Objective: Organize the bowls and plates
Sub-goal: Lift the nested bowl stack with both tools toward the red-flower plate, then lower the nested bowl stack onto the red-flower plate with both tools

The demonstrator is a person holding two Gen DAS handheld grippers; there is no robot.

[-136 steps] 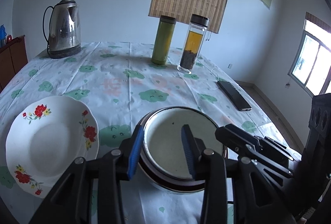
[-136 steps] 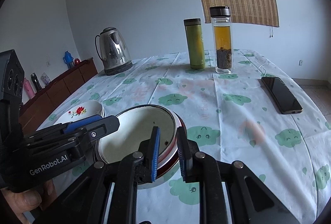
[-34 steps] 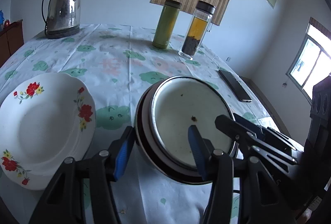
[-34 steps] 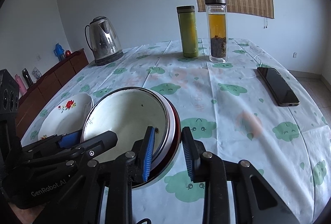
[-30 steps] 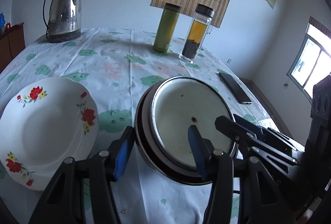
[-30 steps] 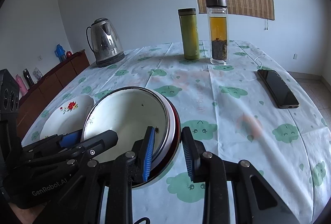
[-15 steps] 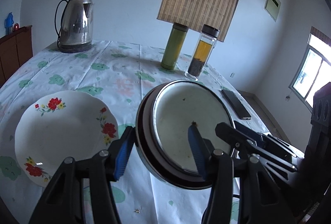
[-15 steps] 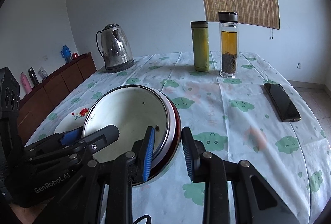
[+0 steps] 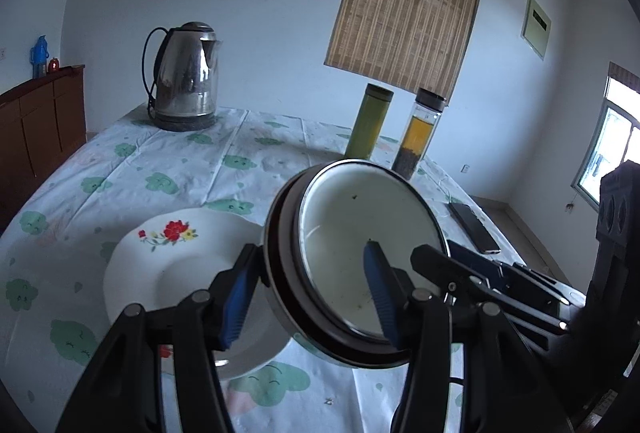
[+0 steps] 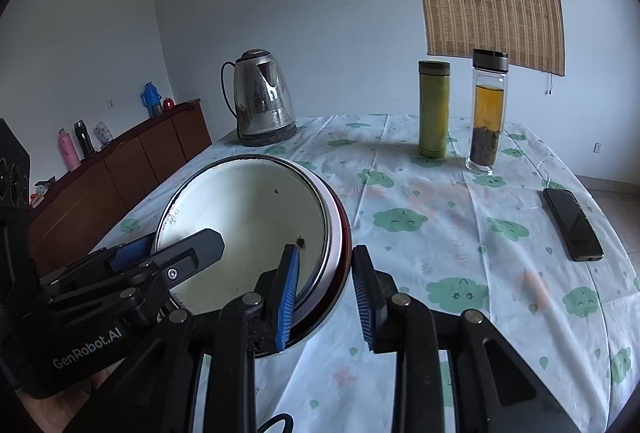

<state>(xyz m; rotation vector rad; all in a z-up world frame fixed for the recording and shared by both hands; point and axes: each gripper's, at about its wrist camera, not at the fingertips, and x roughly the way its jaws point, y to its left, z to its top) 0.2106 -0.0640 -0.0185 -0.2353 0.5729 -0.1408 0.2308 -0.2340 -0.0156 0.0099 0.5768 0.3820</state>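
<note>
A stack of bowls, white inside with a dark red outer bowl, hangs tilted in the air above the table. My left gripper is shut on its left rim, one finger inside and one outside. My right gripper is shut on its right rim the same way. A white plate with red flowers lies on the tablecloth to the left and partly under the stack; the right wrist view does not show it.
A steel kettle stands at the far left of the table. A green flask and a glass tea bottle stand at the back. A black phone lies at the right. A wooden sideboard runs along the left wall.
Both grippers have lifted the bowl stack higher off the table and carried it left, so that it now overlaps the flowered plate. The grip on both rims is unchanged.
</note>
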